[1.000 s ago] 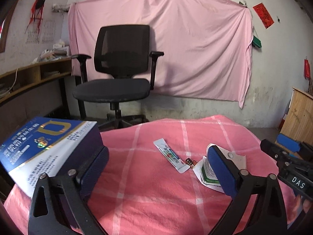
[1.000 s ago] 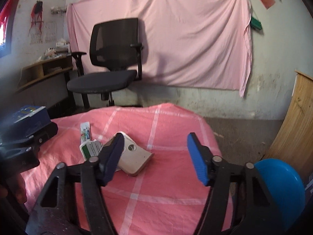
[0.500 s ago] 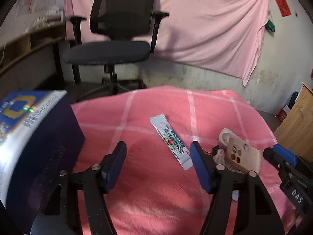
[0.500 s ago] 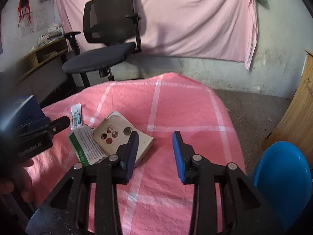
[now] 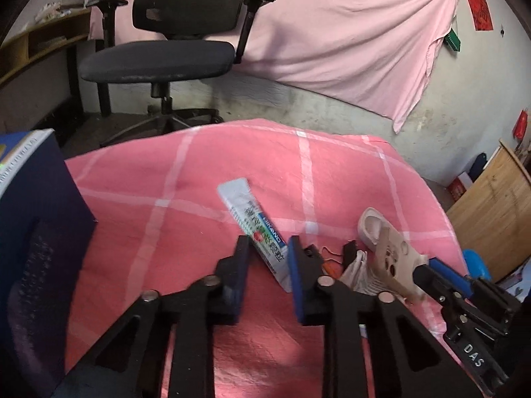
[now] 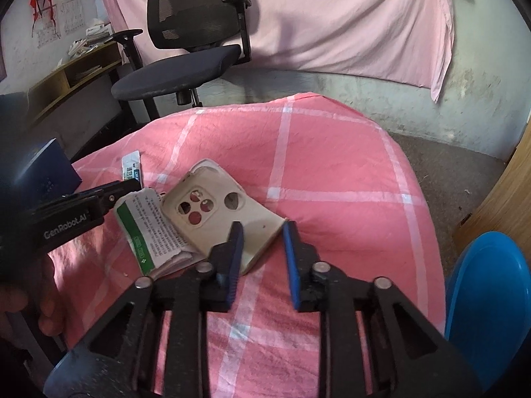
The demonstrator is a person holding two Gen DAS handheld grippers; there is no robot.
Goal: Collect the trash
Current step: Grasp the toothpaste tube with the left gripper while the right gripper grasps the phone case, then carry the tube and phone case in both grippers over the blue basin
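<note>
**Both claws narrowed around trash on the pink table**

Since a second ago, both claws have dropped toward the table and drawn their pads much closer together. Left claw (image 5: pixel 265 248) now brackets the near end of the toothpaste sachet (image 5: pixel 255 229) with a small gap on each side, not yet clamped. That sachet lies flat, its long axis running from the claw up and to the left. Right claw (image 6: pixel 260 232) is likewise partly open, its pads straddling the near corner of the beige phone case (image 6: pixel 219 215); no firm grip shows. The case lies camera-holes up, tilted over a folded leaflet (image 6: pixel 149 229) with a green stripe, its long axis slanting up-left. A dark blue box (image 5: pixel 30 232) stands at the left edge. Everything rests on a pink checked cloth (image 6: pixel 332 172) covering the table. Beyond stand a black office chair (image 5: pixel 176 33), a pink sheet (image 5: pixel 348 33) hung on the wall, and a blue bin (image 6: pixel 488 298) at the right.
</note>
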